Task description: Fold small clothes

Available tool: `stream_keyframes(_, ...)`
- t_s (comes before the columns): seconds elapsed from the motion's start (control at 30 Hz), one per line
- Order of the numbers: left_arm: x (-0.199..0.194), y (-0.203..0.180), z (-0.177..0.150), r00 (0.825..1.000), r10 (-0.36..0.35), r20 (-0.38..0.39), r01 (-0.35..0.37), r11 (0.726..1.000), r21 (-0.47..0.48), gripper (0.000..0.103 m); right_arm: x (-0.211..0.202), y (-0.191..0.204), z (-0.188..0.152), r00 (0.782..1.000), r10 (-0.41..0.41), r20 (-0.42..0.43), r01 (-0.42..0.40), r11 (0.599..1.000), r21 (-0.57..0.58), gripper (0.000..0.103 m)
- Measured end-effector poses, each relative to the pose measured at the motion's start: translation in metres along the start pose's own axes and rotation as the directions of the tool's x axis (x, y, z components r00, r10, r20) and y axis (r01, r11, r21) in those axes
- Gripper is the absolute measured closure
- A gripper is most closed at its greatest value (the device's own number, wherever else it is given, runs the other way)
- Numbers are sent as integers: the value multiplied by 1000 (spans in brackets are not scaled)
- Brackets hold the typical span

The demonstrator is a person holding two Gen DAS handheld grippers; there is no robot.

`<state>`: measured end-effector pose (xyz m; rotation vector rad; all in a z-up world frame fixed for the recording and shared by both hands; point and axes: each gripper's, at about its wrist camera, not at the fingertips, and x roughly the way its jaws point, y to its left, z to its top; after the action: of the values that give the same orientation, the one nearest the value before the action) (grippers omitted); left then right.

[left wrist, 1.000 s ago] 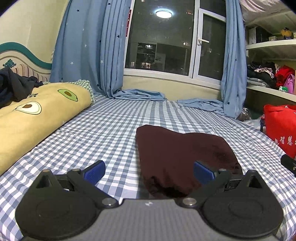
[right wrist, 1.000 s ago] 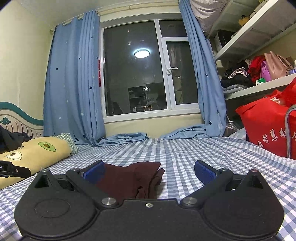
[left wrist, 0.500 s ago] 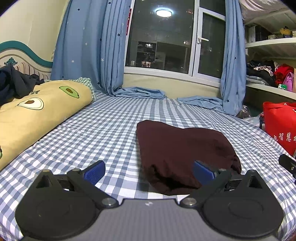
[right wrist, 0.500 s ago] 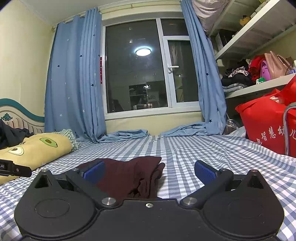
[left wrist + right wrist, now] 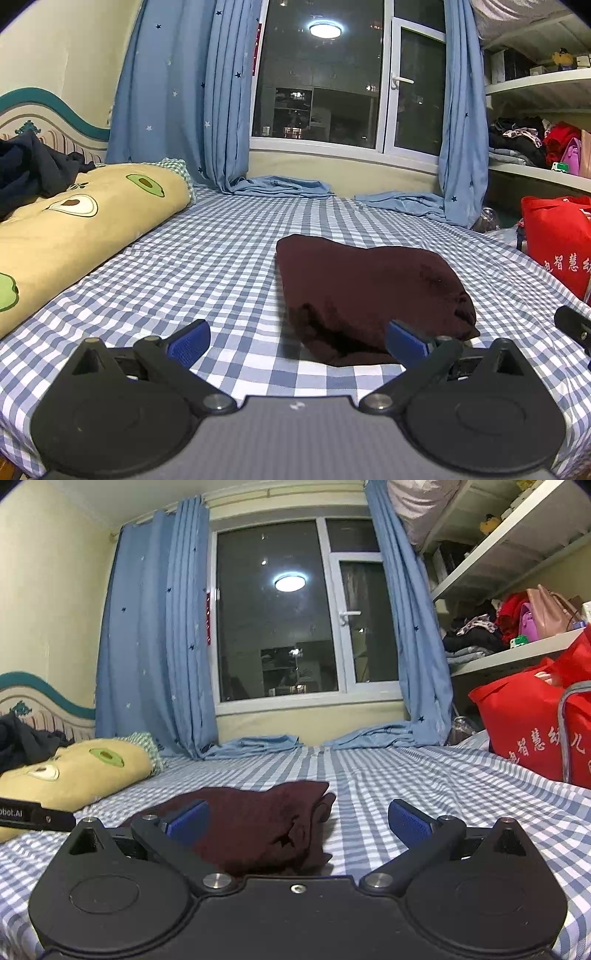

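Note:
A folded dark maroon garment [image 5: 369,291] lies on the blue-checked bed sheet [image 5: 207,266]. In the left wrist view it sits ahead and to the right of centre. My left gripper [image 5: 297,338] is open and empty, just short of the garment's near edge. In the right wrist view the same garment [image 5: 258,819] lies ahead, left of centre. My right gripper [image 5: 297,816] is open and empty, with the garment's near right corner between its fingers.
A yellow avocado-print pillow [image 5: 66,229] and dark clothes [image 5: 29,166] lie at the left. A red bag [image 5: 535,727] stands at the bed's right edge. Blue curtains [image 5: 184,96] pool on the sheet below the window. Shelves [image 5: 517,590] with bags rise at the right.
Both grippers have drawn back from the garment and tilted upward a little. The garment lies still; both grippers stay open.

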<state>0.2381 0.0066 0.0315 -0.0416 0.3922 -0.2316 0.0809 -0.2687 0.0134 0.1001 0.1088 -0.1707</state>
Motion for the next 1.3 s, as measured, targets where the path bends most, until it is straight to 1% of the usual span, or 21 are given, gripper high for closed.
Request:
stream_keyframes(0.1,15,2,5,1000,19,0,-19,1000,8,1,20,5,2,999,22,-35,-23,999,-36,0)
stream_keyframes(0.17,37,4,13,999,40,10,-41,999,26,1,45,9,5,998,26,-57,-29,997,-65,0)
stream_keyframes(0.27,78,7,22,998,55,12,-55,997,56,1,97,10,9,996,41,-82,-49,994,-93,0)
stream_keyframes(0.37,124,13,29,998,53,-13,-53,998,44,1,160,6,11,992,25,-123,-38,994,-101,0)
stream_keyframes(0.5,162,21,29,997,53,-52,-51,998,33,1,232,-6,13,985,-5,-171,-9,997,-79,0)
stream_keyframes(0.63,179,30,17,994,59,-90,-56,998,32,0,287,-12,5,967,-34,-253,16,997,-70,0)
stream_keyframes(0.7,187,36,11,987,105,-120,-100,994,53,0,308,-17,-3,947,-83,-311,59,994,-87,0)
stream_keyframes(0.77,195,43,3,980,127,-151,-119,991,56,0,322,-23,-16,927,-56,-371,33,997,-69,1)
stream_keyframes(0.8,197,48,2,981,107,-162,-103,994,32,0,327,-25,-22,916,-41,-398,21,998,-55,1)
stream_keyframes(0.83,197,53,5,982,83,-170,-83,997,6,0,328,-26,-23,915,-35,-402,19,999,-43,1)
stream_keyframes(0.87,196,56,9,982,70,-174,-72,997,-4,0,326,-28,-21,922,-25,-387,14,999,-29,1)
stream_keyframes(0.9,194,56,15,984,67,-166,-67,998,5,1,324,-29,-14,934,-8,-358,6,1000,-9,1)
stream_keyframes(0.97,193,55,28,991,72,-110,-70,997,25,1,324,-30,-1,954,2,-299,2,1000,13,0)
stream_keyframes(1.0,196,54,35,994,57,-90,-55,998,24,1,330,-31,4,959,-6,-284,10,1000,12,0)
stream_keyframes(1.03,199,52,41,996,43,-83,-41,999,23,1,338,-31,7,957,-18,-288,19,1000,1,0)
stream_keyframes(1.07,206,50,45,995,39,-87,-36,999,30,1,349,-30,6,951,-30,-308,27,1000,-16,0)
stream_keyframes(1.13,222,45,45,991,63,-115,-57,997,54,1,371,-29,-2,926,-61,-372,42,997,-61,1)
stream_keyframes(1.2,237,43,39,986,54,-160,-45,997,60,1,378,-31,-13,906,-115,-408,73,991,-117,1)
stream_keyframes(1.23,241,43,35,984,30,-177,-22,999,50,1,376,-34,-17,903,-134,-408,92,988,-122,1)
stream_keyframes(1.27,244,42,31,982,-3,-187,9,999,31,1,371,-40,-18,904,-135,-405,105,990,-95,1)
stream_keyframes(1.3,245,42,26,982,-15,-190,20,1000,22,1,364,-46,-16,912,-120,-393,107,993,-54,1)
